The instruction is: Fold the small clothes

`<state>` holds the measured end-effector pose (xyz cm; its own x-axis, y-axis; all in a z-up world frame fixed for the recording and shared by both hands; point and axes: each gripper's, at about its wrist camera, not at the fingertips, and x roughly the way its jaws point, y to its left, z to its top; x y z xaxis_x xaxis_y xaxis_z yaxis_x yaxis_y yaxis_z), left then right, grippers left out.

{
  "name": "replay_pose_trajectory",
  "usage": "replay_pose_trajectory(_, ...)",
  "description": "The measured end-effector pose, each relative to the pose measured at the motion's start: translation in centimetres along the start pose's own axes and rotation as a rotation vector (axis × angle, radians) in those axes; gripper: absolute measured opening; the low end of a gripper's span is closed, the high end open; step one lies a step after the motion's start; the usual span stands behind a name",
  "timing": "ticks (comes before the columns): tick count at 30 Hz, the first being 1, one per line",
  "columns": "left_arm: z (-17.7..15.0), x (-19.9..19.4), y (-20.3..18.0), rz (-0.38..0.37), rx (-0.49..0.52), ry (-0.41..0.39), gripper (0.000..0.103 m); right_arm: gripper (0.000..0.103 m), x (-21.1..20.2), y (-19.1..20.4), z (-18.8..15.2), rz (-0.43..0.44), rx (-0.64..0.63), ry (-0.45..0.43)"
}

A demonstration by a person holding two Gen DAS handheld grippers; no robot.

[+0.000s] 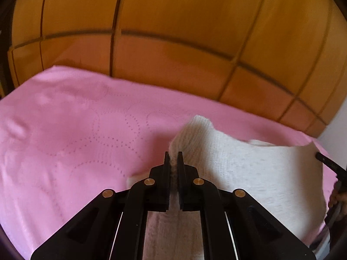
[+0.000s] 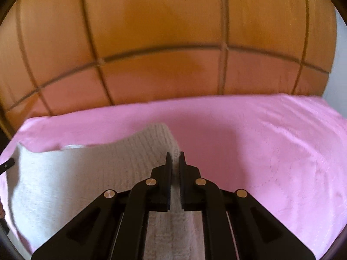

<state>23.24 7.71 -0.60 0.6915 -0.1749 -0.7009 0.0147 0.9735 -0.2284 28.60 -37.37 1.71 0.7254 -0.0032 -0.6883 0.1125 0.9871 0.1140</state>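
So I've got both grippers pinching the same white knit garment (image 1: pixel 249 169), one at each end of its top edge. My left gripper (image 1: pixel 173 157) is clamped on a bunched ribbed corner, and my right gripper (image 2: pixel 175 157) is clamped on the matching corner at the other end. The cloth hangs stretched between them over the pink bedspread (image 1: pixel 65 130), long axis running side to side from one gripper to the other, top edge sagging in the middle.

From the left cam the cloth spreads off to the right, and I can just catch the right gripper's black tip at the frame edge. The right cam flips that: garment (image 2: pixel 76 173) goes off to the left, with more open bedspread (image 2: pixel 271 151) on its right. Both cams face the brown paneled headboard (image 1: pixel 173 32). Can't read any tag or writing on the knit, everything's a bit blurry.
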Motion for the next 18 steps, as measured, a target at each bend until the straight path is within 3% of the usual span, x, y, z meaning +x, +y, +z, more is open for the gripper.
replay_pose_trajectory(5, -1.8, 5.9, 0.1, 0.112, 0.024, 0.146, 0.004, 0.005, 5.8, -0.2, -2.3, -0.069, -0.022, 0.123)
replay_pose_trajectory(7, -2.2, 6.3, 0.0, 0.127, 0.033, 0.144, 0.005, 0.006, 6.7, -0.1, -3.1, -0.086, -0.04, 0.128)
replay_pose_trajectory(8, -2.0, 6.0, -0.1, 0.125, 0.026, 0.149, 0.005, 0.007, 6.5, -0.2, -3.1, -0.086, -0.039, 0.125)
replay_pose_trajectory(12, -1.6, 3.3, -0.5, 0.127, 0.009, 0.103, 0.006, 0.033, 4.1, -0.5, -2.6, -0.077, -0.027, 0.072)
replay_pose_trajectory(14, -2.0, 1.0, -1.4, 0.124, 0.024, 0.058, 0.006, 0.034, 2.0, 0.2, -2.6, -0.064, -0.035, 0.032)
replay_pose_trajectory(17, -3.4, -2.0, -3.0, 0.06, 0.043, 0.02, 0.006, 0.036, -1.7, 2.3, -3.5, 0.073, -0.06, -0.005)
replay_pose_trajectory(18, -4.0, -2.4, -3.6, 0.041, 0.054, 0.016, 0.011, 0.036, -2.4, 3.1, -3.9, 0.102, -0.076, -0.009)
